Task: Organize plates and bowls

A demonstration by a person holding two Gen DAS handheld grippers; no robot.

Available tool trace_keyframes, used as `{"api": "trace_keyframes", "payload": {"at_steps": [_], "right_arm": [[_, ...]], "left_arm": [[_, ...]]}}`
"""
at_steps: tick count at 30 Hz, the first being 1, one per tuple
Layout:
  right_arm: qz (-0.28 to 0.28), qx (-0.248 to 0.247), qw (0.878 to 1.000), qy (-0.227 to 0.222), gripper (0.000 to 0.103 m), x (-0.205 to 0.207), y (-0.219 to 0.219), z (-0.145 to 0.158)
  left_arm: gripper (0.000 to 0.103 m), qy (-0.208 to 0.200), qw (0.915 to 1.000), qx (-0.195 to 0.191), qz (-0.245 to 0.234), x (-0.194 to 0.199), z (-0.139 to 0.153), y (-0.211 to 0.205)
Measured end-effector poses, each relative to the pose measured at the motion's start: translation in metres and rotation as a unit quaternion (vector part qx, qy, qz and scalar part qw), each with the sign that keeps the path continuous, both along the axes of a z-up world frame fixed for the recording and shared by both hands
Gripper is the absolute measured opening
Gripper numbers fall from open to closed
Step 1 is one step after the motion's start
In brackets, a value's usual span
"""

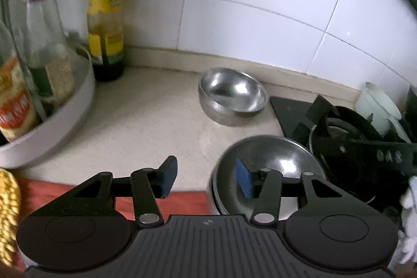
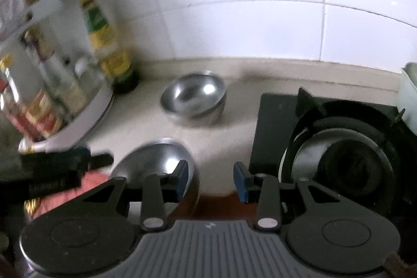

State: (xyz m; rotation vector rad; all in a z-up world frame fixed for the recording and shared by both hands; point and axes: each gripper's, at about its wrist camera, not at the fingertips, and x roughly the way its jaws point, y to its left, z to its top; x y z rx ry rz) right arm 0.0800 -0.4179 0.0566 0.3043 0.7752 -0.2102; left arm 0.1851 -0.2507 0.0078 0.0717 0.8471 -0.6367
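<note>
A steel bowl point(image 1: 232, 95) sits on the cream counter near the back wall; it also shows in the right wrist view point(image 2: 194, 98). A second, nearer steel bowl point(image 1: 276, 155) stands at the counter's front edge, seen in the right wrist view point(image 2: 156, 158) too. My left gripper point(image 1: 206, 180) is open, its right finger over the near bowl's left rim, its left finger outside it. My right gripper point(image 2: 211, 181) is open, its left finger over the near bowl's right rim. The left gripper's fingers point(image 2: 67, 160) appear blurred at the left of the right wrist view.
A white round rack point(image 1: 65, 108) with sauce bottles stands at the left, and a dark bottle with a yellow label point(image 1: 106, 17) beside it. A black gas stove point(image 2: 338, 147) lies to the right. A white container point(image 1: 378, 106) stands behind the stove. A red cloth point(image 1: 182, 202) hangs at the counter front.
</note>
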Motion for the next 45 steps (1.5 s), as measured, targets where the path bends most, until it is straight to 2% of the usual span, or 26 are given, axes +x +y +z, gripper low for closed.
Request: {"api": "trace_keyframes", "payload": {"at_steps": [3,5,10,13,16,21,25,29,36,40,45], "right_arm": [[-0.012,0.034,0.999,-0.016,0.035,0.010,-0.011,-0.008],[-0.013,0.037,0.999,-0.028,0.035,0.014,-0.011,-0.013],[0.043,0.067,0.997,0.020,0.036,0.022,0.006,-0.036],[0.066,0.029,0.997,0.021,0.035,0.018,0.018,-0.038],[0.074,0.037,0.996,0.023,0.035,0.017,0.017,-0.037],[0.082,0.030,0.996,0.028,0.035,0.012,0.020,-0.041],[0.086,0.034,0.995,0.035,0.034,0.008,0.018,-0.039],[0.064,0.051,0.996,0.030,0.034,0.007,0.004,-0.032],[0.053,0.041,0.998,-0.006,0.034,0.010,-0.010,-0.005],[0.046,0.032,0.998,-0.012,0.034,0.026,-0.021,0.003],[0.030,0.054,0.998,-0.006,0.035,0.060,-0.038,0.001]], "left_arm": [[0.058,0.012,0.9998,0.004,-0.012,-0.002,-0.007,-0.001],[0.058,0.016,0.9997,0.007,-0.015,-0.002,-0.010,0.000],[0.060,0.029,0.9994,0.014,-0.016,0.002,-0.017,0.005],[0.060,0.035,0.9992,0.017,-0.009,0.008,-0.019,0.010],[0.066,0.040,0.9992,0.007,-0.001,0.012,-0.017,0.016],[0.066,0.029,0.9995,0.007,-0.005,0.008,-0.011,0.015],[0.068,0.022,0.9997,0.005,0.002,0.010,-0.006,0.018],[0.069,0.021,0.9997,-0.004,0.010,0.016,-0.001,0.019],[0.069,0.020,0.9995,-0.019,0.013,0.033,0.008,0.009],[0.072,0.012,0.9996,-0.019,0.017,0.048,0.014,-0.005],[0.074,0.021,0.9996,-0.007,0.017,0.073,0.010,-0.028]]}}
